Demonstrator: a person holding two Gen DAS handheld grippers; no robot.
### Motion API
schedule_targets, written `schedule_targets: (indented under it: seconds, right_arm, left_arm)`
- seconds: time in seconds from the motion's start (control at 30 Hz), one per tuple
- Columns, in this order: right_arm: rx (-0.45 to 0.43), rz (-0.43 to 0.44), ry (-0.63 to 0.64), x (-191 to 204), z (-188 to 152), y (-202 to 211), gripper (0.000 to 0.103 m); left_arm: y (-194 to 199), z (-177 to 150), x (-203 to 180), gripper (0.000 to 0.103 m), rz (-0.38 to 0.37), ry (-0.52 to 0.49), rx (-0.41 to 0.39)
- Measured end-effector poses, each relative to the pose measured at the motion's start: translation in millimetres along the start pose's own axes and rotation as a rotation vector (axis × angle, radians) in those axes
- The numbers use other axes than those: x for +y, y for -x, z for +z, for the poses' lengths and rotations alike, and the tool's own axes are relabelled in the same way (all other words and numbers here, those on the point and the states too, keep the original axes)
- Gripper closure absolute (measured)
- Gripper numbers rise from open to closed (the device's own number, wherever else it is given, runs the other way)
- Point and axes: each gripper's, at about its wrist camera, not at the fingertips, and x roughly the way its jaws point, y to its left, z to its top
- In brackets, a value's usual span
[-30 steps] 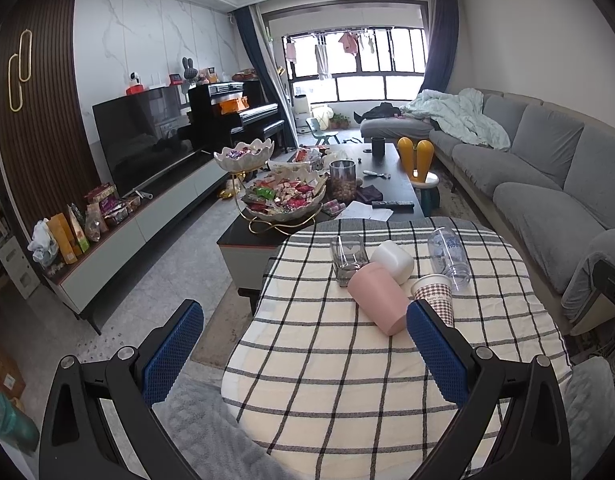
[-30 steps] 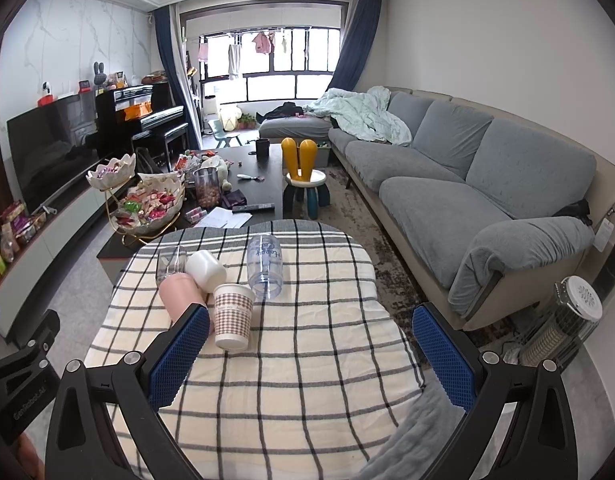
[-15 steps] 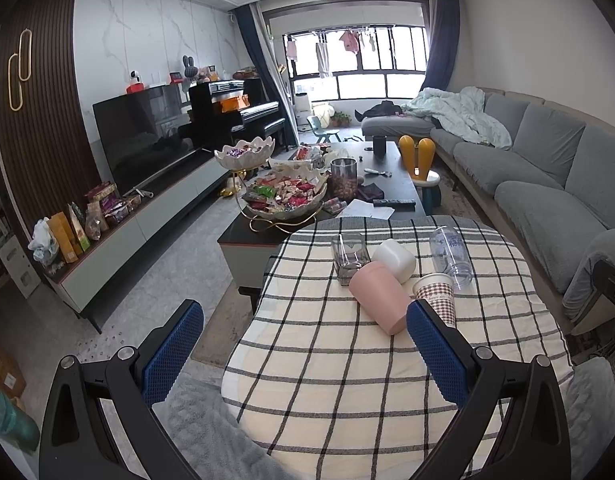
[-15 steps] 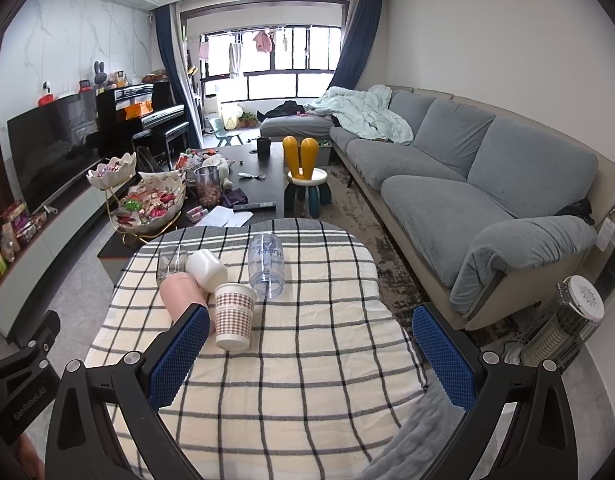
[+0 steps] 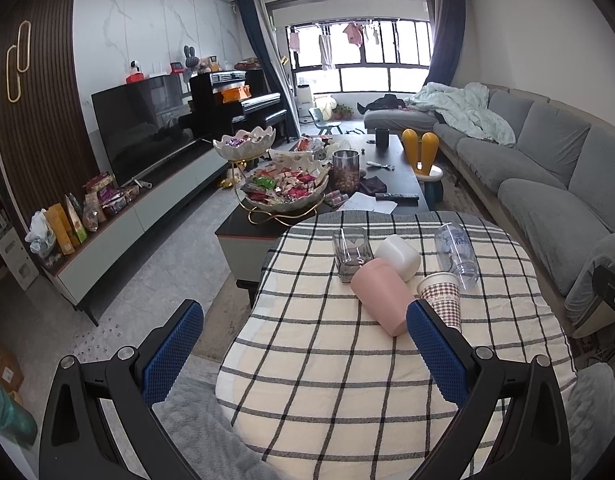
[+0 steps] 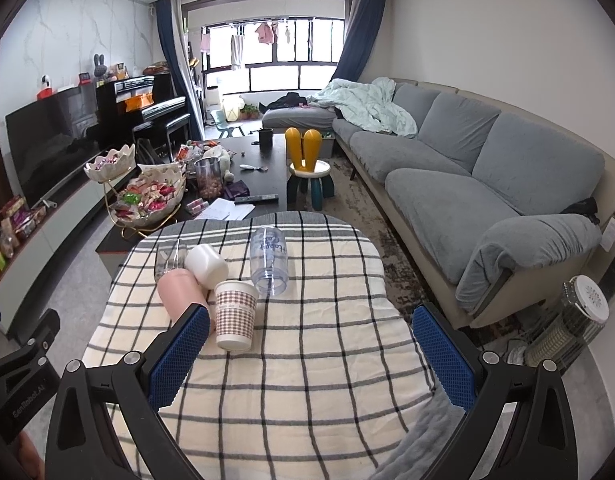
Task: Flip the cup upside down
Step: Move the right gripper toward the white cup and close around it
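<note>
Several cups sit on a checked tablecloth (image 5: 327, 360) (image 6: 307, 360). A houndstooth paper cup (image 5: 441, 298) (image 6: 235, 314) stands upright. A pink cup (image 5: 381, 298) (image 6: 179, 292), a white cup (image 5: 399, 256) (image 6: 206, 266) and a clear plastic cup (image 5: 457, 252) (image 6: 268, 260) lie on their sides. A clear square glass (image 5: 351, 252) (image 6: 169, 258) stands behind them. My left gripper (image 5: 303, 344) is open and empty, short of the cups. My right gripper (image 6: 311, 348) is open and empty, its left finger just in front of the pink cup.
A dark coffee table (image 5: 387, 160) with snack bowls (image 5: 285, 192) stands beyond the small table. A grey sofa (image 6: 467, 160) runs along the right. A TV console (image 5: 147, 200) lines the left wall. A child's stool (image 6: 309, 176) and a heater (image 6: 567, 328) stand on the floor.
Both views have shifted very slightly; the cups have not moved and both grippers stay open.
</note>
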Motion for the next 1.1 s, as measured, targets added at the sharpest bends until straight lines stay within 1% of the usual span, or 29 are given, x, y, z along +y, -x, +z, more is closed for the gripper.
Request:
schedule_targets:
  seconds: [0.2, 0.43, 0.57, 0.73, 0.8, 0.9, 0.97, 1.1]
  right_arm:
    - [0.004, 0.008, 0.005, 1.4, 2.6, -1.1, 0.001]
    - [0.022, 0.05, 0.032, 8.7, 23.3, -29.9, 0.001]
    - [0.061, 0.112, 0.063, 20.4, 46.8, -64.0, 0.001]
    - [0.126, 0.173, 0.172, 51.6, 70.2, -117.3, 0.001]
    - [0.158, 0.2, 0.199, 62.3, 74.9, -139.4, 0.001]
    - [0.236, 0.241, 0.229, 74.3, 81.0, -179.6, 0.002]
    - [0.297, 0.277, 0.248, 83.0, 82.4, -205.7, 0.006]
    - [0.382, 0.311, 0.292, 105.1, 81.2, -250.6, 0.008]
  left_arm:
    - [-6.5, 2.1, -0.8, 0.0, 0.006, -0.003, 0.011]
    - [-36.7, 15.1, -0.7, 0.0, 0.028, 0.013, 0.038]
    - [-64.4, 29.9, 0.1, 0.0, 0.05, 0.047, 0.038]
    - [-104.3, 47.2, -2.7, 0.0, 0.08, 0.09, 0.046]
    - [-117.9, 50.9, -4.5, 0.0, 0.09, 0.097, 0.052]
    - [-144.2, 55.9, -4.8, 0.0, 0.101, 0.113, 0.074]
    - [-160.0, 58.1, -5.9, 0.0, 0.103, 0.121, 0.09]
    - [-192.7, 58.4, -4.8, 0.0, 0.109, 0.134, 0.136]
